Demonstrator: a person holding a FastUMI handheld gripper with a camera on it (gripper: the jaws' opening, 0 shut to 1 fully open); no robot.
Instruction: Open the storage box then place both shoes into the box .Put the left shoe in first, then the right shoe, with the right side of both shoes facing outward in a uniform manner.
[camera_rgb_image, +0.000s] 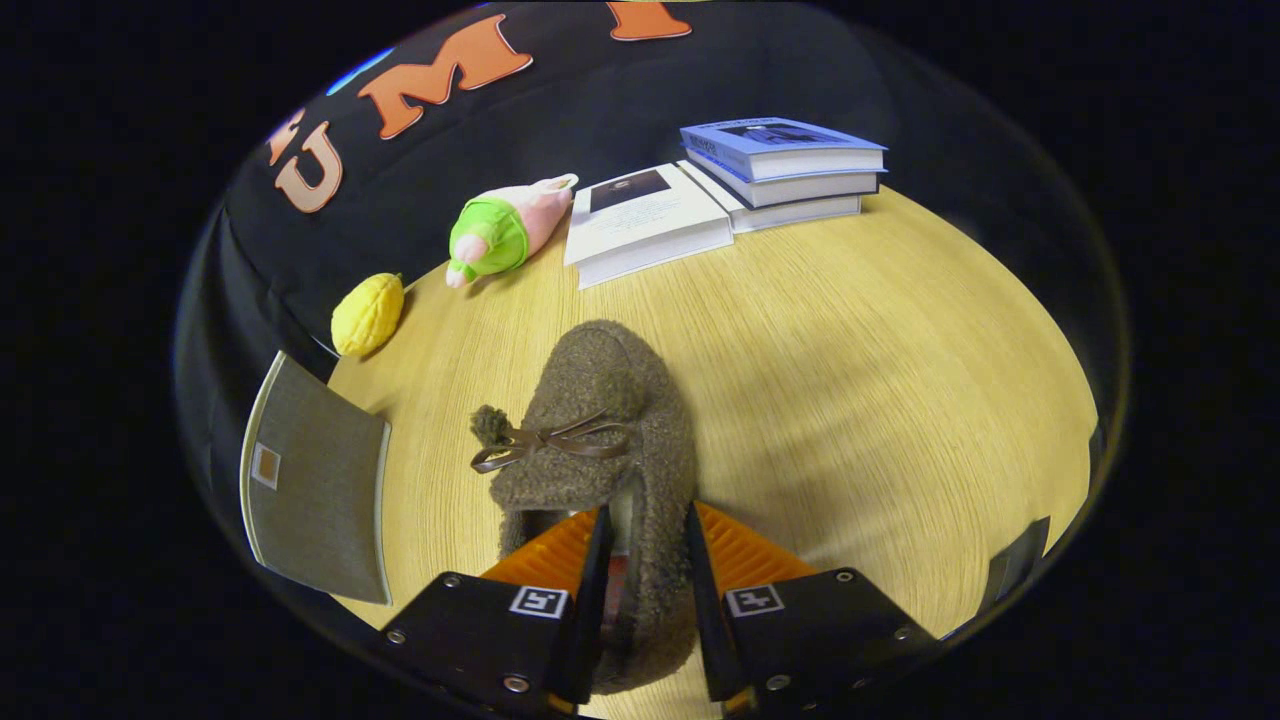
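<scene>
- We see our claw (645, 560) closed narrow on the side wall of the brown fuzzy slipper (600, 420), toe pointing away.
- Slipper sits mid-desk (850, 380); grey storage box (315, 480) lies near left; stacked books (770, 170) far right.

The shoe (600, 440) lies on the table (880, 400) between the gripper (645, 535) fingers; books (730, 190) lie beyond.

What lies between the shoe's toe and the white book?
Bare wooden table in the gripper view; the gripper pinches the brown shoe, white book beyond.
</scene>
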